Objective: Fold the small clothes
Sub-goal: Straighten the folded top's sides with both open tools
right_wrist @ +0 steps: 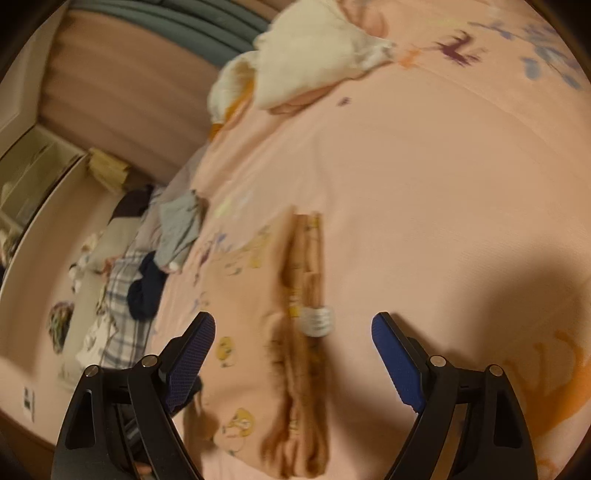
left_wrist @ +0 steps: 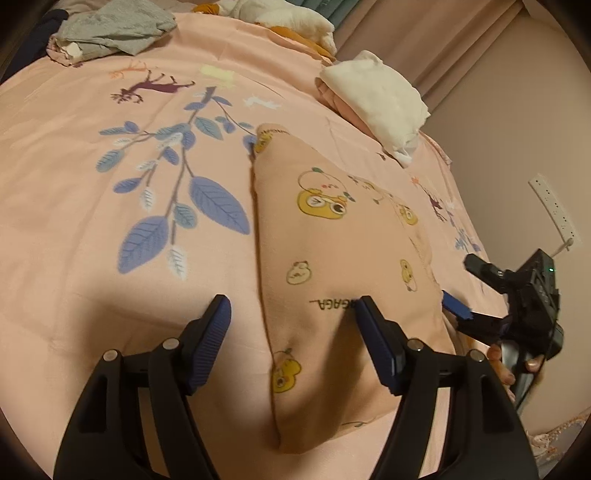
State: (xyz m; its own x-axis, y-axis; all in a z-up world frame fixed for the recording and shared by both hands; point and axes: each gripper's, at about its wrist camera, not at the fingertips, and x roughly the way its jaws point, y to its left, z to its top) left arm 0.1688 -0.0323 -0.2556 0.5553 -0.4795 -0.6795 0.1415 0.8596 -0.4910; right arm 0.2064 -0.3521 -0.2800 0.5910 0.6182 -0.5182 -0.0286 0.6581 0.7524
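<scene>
One soft folded peach garment

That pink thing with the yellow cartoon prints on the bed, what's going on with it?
A person is folding small clothes on a bed with a handheld gripper in each hand. The pink printed garment lies folded on the pink bedsheet. The left gripper and the right gripper are both open above it, gripping nothing. A folded white garment and a grey garment lie farther back.
</scene>
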